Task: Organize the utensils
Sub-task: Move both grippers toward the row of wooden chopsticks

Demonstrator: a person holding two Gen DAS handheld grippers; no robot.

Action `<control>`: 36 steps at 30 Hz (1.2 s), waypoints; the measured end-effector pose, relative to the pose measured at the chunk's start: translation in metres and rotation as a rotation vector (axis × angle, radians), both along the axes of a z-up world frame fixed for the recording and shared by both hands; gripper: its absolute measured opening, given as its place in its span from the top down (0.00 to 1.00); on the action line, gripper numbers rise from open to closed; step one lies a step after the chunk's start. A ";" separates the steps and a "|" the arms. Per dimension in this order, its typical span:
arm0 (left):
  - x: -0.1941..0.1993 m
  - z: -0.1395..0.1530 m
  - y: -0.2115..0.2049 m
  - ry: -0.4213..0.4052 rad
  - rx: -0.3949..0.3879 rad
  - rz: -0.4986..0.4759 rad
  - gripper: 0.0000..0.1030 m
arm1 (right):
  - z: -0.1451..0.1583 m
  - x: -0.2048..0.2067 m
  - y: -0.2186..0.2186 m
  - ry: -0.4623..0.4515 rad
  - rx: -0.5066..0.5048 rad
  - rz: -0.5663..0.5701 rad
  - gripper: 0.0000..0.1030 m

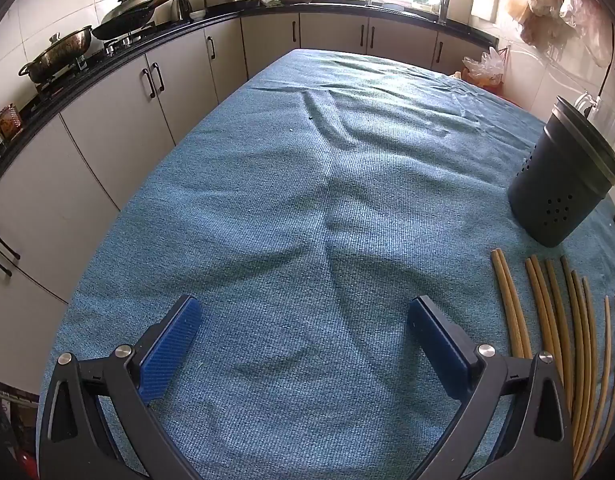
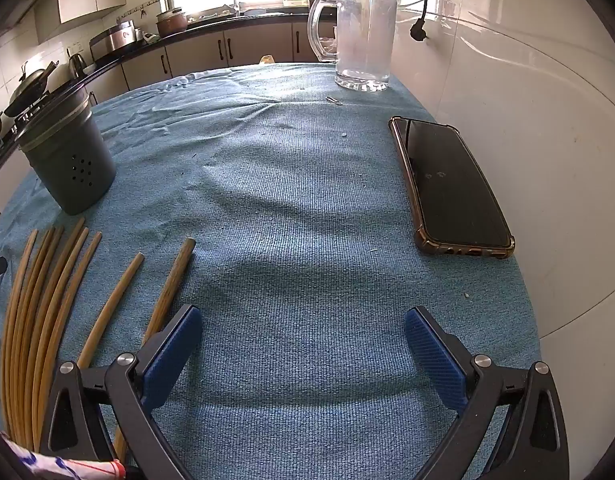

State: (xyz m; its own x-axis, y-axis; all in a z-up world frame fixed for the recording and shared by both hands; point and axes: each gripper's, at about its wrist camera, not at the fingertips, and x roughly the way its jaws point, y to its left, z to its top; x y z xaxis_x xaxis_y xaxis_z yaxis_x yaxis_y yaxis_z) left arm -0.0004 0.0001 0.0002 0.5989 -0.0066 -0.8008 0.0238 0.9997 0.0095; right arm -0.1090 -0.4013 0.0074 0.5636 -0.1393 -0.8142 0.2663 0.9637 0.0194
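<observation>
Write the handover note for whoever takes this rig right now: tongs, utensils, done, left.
Left tongs: open, empty, above bare blue cloth.
Right tongs: open, empty, just right of the chopsticks.
Chopsticks: all lying loose on the cloth in a rough row, between the two tongs.
Dark perforated holder: upright beyond the chopsticks; inside not visible.
Done: no chopstick seen in the holder.
Left: probably pick up the chopsticks and stand them in the holder.
Nearby: phone, glass mug.

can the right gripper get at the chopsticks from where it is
Probably yes: the right gripper is open, and the chopsticks lie flat on the blue cloth just left of its fingers, with nothing between them.
</observation>
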 end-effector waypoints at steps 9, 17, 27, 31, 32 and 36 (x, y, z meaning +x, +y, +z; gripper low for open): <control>-0.008 0.006 0.001 0.064 -0.019 -0.030 0.00 | 0.000 0.000 0.000 0.008 -0.002 0.000 0.00; -0.060 0.064 0.019 -0.051 -0.087 0.008 0.00 | 0.001 0.004 -0.002 0.043 0.013 0.019 0.00; -0.121 0.119 0.016 -0.243 -0.059 -0.012 0.00 | 0.007 -0.031 0.013 0.049 0.003 -0.033 0.10; -0.137 0.123 0.013 -0.274 -0.062 -0.023 0.00 | 0.035 -0.071 0.028 -0.076 -0.010 -0.081 0.10; -0.142 0.124 0.012 -0.282 -0.067 -0.025 0.00 | 0.044 -0.082 0.033 -0.117 -0.013 -0.088 0.10; -0.153 0.126 0.005 -0.297 -0.080 -0.040 0.00 | 0.074 -0.113 0.059 -0.266 -0.081 -0.109 0.10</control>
